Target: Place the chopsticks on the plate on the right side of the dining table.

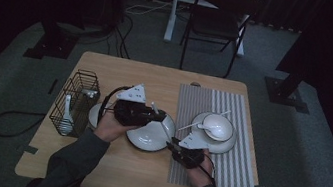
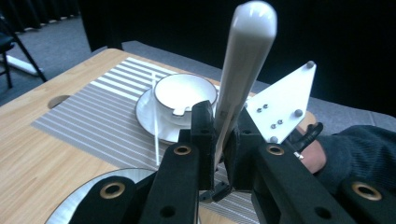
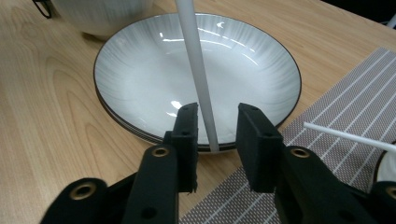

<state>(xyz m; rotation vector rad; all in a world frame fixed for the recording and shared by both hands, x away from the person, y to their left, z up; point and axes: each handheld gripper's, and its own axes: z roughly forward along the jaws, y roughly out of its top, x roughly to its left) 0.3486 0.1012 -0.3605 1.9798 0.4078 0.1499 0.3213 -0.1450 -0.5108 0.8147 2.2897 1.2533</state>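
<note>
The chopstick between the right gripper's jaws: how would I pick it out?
On the wooden table, find the shallow white plate left of the striped placemat. The thin white chopstick crosses the plate's rim, between the right gripper jaws. Its twin lies on the placemat by the bowl.

Pale wood table [image 3: 56, 93], grain plain to see and a soft satin finish, with a woven striped mat [image 2: 88, 121] lying on it, ribbed and matt like cloth. The plate [image 3: 140, 60] is glazed ceramic, glossy with bright glints and a dark rim, and the spoon [image 2: 243, 60] and cup [image 2: 184, 91] look like the same smooth white shiny ware, the chopstick [image 3: 198, 70] a smooth white stick, plastic by the look. Black wire basket [image 1: 74, 102] reads as thin metal, and the gripper fingers [image 3: 184, 140] are matt black plastic with brass-coloured inserts.
</note>
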